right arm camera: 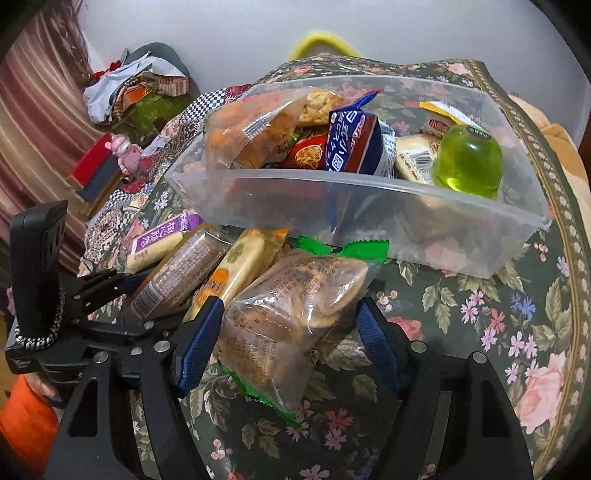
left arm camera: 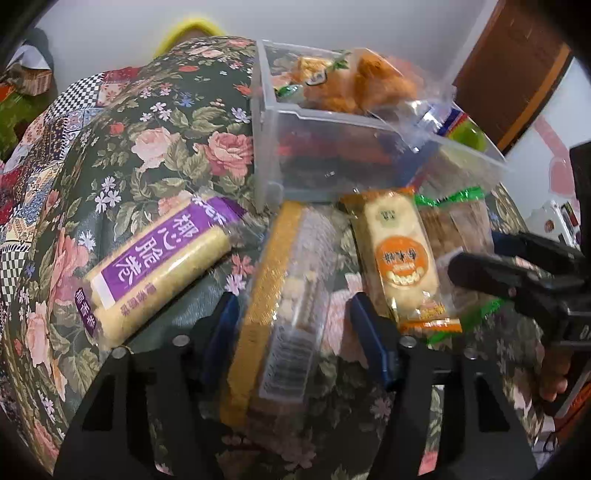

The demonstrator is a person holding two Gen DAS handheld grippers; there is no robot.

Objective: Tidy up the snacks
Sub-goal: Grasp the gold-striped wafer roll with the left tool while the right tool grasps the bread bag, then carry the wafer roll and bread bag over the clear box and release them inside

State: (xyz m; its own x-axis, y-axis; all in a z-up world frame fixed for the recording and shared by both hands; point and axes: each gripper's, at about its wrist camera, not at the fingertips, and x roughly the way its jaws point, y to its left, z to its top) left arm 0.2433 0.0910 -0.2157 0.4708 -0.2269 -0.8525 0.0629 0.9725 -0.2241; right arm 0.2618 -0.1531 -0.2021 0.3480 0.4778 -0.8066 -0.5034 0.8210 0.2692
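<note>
Two tools low over table (left arm camera: 155, 122). Left tool (left arm camera: 291, 332) straddles gold-edged wafer pack (left arm camera: 280, 314), long axis in line with tool, pads not pressing. Right tool (right arm camera: 291, 350) part open astride green-ended biscuit bag (right arm camera: 291, 314), left pad touching. Clear bin (right arm camera: 369, 218) just beyond both.

White wall (right arm camera: 240, 33) – striped curtain (right arm camera: 33, 110) left – brown door (left arm camera: 513, 70).
</note>
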